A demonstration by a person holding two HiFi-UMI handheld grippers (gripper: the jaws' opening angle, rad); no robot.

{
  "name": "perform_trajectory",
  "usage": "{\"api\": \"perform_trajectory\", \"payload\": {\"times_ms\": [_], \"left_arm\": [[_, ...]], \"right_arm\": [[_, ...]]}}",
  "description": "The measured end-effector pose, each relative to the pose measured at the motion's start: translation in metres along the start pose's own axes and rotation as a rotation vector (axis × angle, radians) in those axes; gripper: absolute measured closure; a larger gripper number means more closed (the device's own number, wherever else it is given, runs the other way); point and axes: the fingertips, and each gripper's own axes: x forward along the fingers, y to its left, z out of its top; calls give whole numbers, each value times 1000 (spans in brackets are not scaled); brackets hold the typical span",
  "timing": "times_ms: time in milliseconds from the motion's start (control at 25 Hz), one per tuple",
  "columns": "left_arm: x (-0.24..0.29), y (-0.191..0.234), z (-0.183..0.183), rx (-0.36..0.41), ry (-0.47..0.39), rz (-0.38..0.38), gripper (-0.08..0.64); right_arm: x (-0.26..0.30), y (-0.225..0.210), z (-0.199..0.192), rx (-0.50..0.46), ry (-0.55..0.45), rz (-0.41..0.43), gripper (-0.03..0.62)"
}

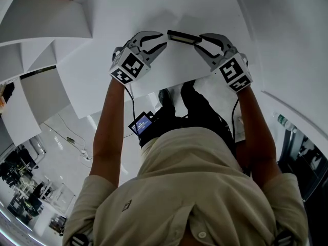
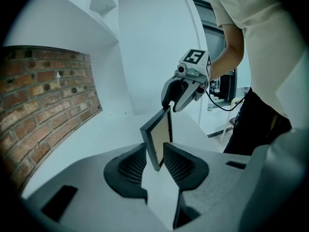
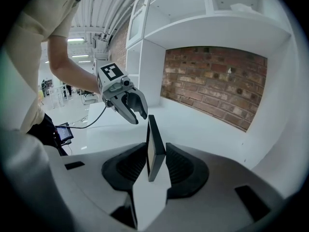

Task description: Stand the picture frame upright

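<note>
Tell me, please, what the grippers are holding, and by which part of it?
The picture frame, by its opposite ends: the left gripper clamps one end; the right gripper straddles the other, but whether its pads press cannot be told.

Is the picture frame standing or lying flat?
Upright: head view shows the picture frame as just a thin top edge; right gripper view shows it vertical.

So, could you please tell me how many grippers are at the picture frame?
2. The left gripper grips the picture frame at its left end; the right gripper sits at its right end, jaws apart around it. None seem hidden.
</note>
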Motion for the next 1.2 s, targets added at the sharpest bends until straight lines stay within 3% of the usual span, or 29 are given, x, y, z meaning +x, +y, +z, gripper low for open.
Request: {"api": "perform_trajectory", "payload": {"times_ms": [760, 1080, 1200], "left_arm": [[-19, -7, 6, -8, 3, 48, 466], [-71, -11, 36, 7, -47, 137, 466], [-101, -16, 48, -26, -74, 178, 469]], "right_arm": [[-6, -5, 8, -9, -18, -4, 466], [-42, 1, 48, -1, -74, -121, 469], [-63, 8, 71, 33, -116, -186, 539]]}}
